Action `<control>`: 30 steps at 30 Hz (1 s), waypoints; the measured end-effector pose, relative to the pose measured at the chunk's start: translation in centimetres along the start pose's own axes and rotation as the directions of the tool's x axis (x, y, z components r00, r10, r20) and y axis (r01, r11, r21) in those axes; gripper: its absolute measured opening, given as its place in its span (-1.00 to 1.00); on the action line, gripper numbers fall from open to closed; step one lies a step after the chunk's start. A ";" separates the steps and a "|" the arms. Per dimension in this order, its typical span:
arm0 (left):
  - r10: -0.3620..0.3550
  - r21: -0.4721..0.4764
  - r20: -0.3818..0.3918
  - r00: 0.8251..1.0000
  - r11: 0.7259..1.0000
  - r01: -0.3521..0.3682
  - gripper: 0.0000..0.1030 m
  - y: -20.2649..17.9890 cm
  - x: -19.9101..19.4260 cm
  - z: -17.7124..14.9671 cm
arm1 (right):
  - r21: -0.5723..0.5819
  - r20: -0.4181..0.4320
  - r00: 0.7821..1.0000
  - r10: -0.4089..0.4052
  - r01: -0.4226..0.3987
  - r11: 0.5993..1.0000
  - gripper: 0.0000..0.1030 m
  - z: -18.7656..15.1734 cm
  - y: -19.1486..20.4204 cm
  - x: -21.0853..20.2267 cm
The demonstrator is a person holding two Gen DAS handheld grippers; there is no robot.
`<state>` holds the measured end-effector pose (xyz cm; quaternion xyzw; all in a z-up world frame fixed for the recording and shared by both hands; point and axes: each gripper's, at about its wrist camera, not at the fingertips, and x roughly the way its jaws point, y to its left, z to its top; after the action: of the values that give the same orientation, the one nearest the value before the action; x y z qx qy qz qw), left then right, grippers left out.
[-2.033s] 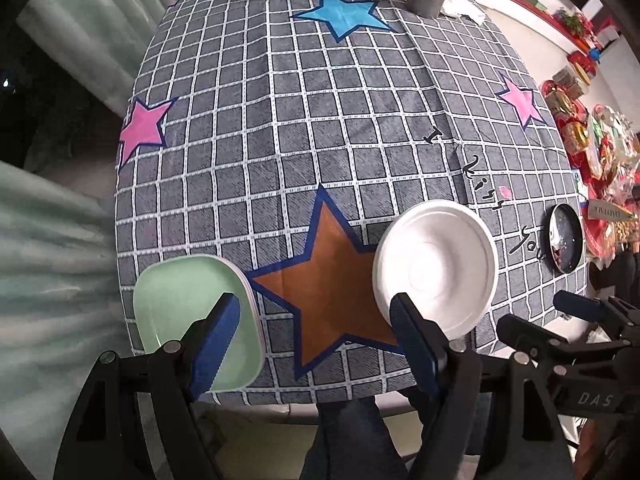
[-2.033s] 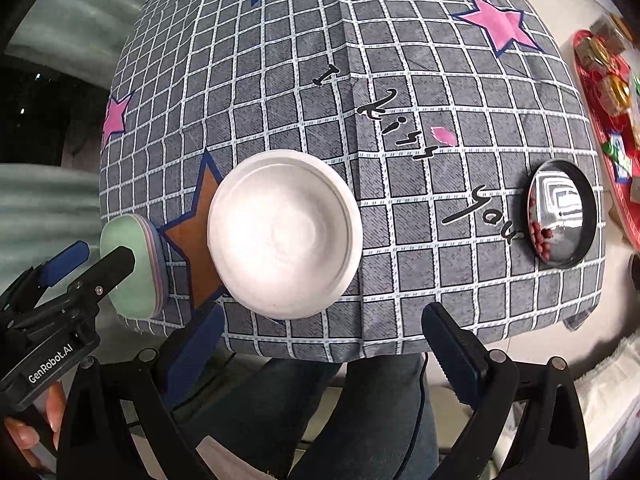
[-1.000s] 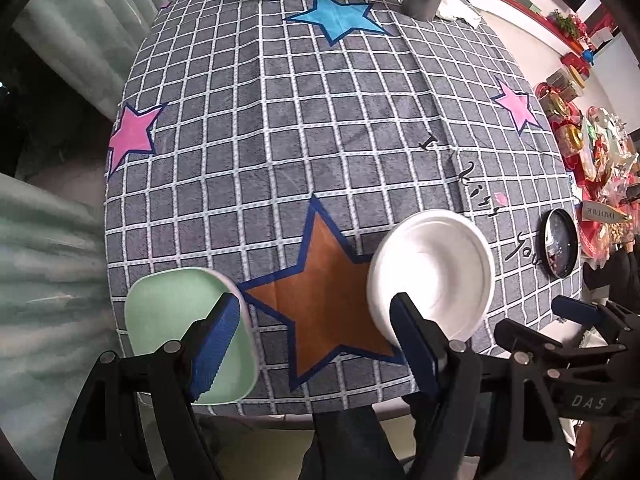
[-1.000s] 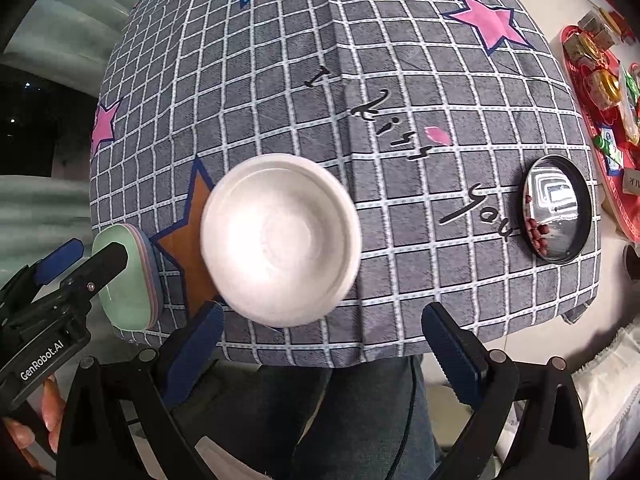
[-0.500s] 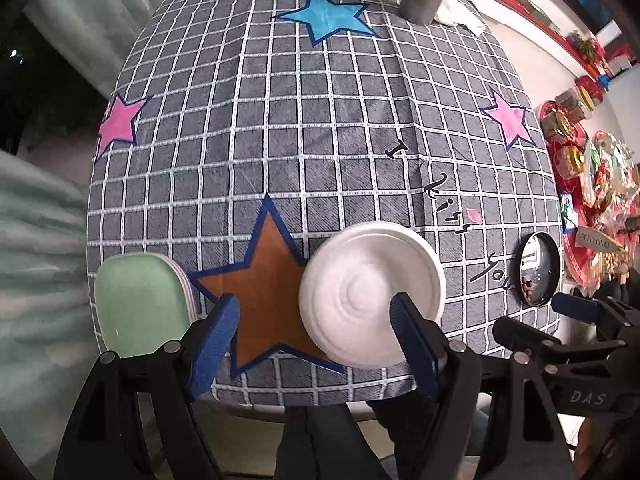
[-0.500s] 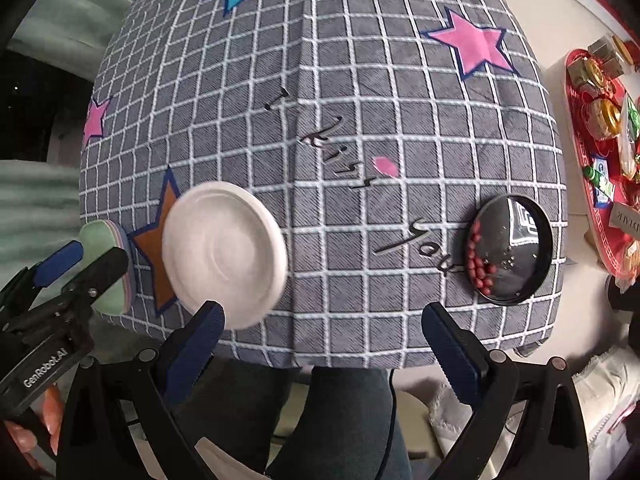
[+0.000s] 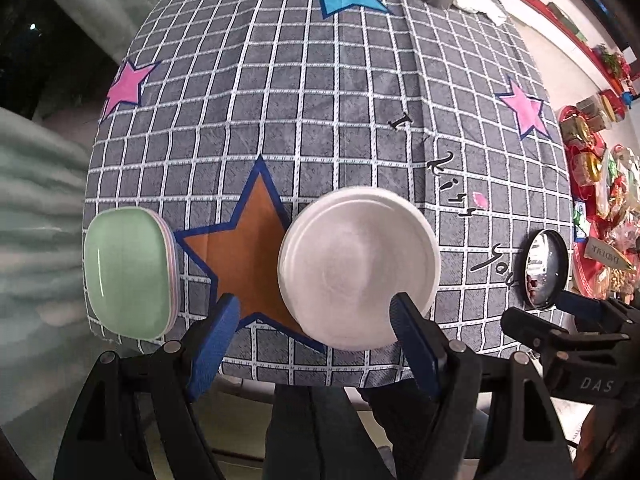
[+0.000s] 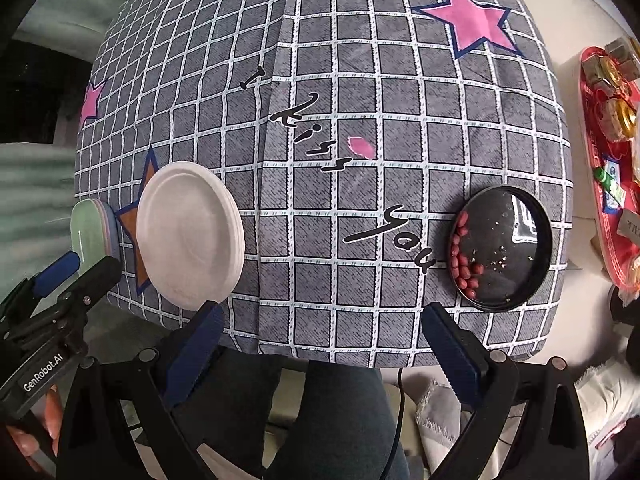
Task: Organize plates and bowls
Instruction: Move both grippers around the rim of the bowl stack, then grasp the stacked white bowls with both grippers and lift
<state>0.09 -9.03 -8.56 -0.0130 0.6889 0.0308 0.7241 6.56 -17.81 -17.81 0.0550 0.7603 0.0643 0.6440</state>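
White plates [image 7: 358,266] lie beyond the left gripper [image 7: 316,338], whose fingers stand apart and empty; earlier, the green plates [image 7: 128,272] sat behind its left finger.

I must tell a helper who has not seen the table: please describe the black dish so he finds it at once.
Start at the grey checked tablecloth and follow its near edge to the right-hand corner, past the printed word "you". There lies the black dish: round, shiny and dark, holding red nuts, unlike the white plates and green plates.

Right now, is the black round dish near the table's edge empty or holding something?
Holding something: the black dish has red peanut-like pieces clustered along one side, plus scattered crumbs.
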 end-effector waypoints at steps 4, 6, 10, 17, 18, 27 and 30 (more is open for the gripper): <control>0.024 -0.001 -0.017 1.000 1.000 -0.024 0.56 -0.2 0.8 -0.1 | 0.003 -0.017 1.000 0.005 -0.005 1.000 0.94 -0.1 -0.3 0.7; 0.032 0.008 -0.023 0.999 0.999 -0.031 0.56 -0.3 1.3 -0.3 | 0.003 -0.029 1.000 0.008 -0.008 1.000 0.94 -0.1 -0.4 1.4; 0.089 0.028 -0.034 0.995 0.996 -0.088 0.56 -0.1 3.4 -0.2 | -0.014 -0.049 0.998 0.026 -0.027 1.000 0.94 0.3 -0.1 3.2; 0.108 0.035 -0.043 0.993 0.994 -0.107 0.56 0.9 4.8 -0.2 | -0.054 -0.043 0.998 0.042 -0.044 0.998 0.94 1.1 1.5 4.0; 0.110 0.036 -0.045 0.993 0.993 -0.109 0.56 1.1 5.0 -0.1 | -0.055 -0.042 0.998 0.046 -0.048 0.997 0.94 1.3 1.7 4.2; 0.079 0.044 -0.035 0.996 0.996 -0.078 0.56 2.4 7.7 1.6 | -0.041 -0.025 0.998 0.051 -0.052 0.998 0.94 3.2 3.4 7.2; 0.065 0.058 -0.042 0.997 0.996 -0.062 0.55 2.3 8.7 2.1 | -0.044 -0.021 0.999 0.043 -0.044 0.998 0.93 3.6 3.8 8.0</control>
<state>2.45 -6.35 -17.05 0.0286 0.7053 0.0340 0.7076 8.79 -12.61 -25.48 0.0565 0.7638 0.0960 0.6358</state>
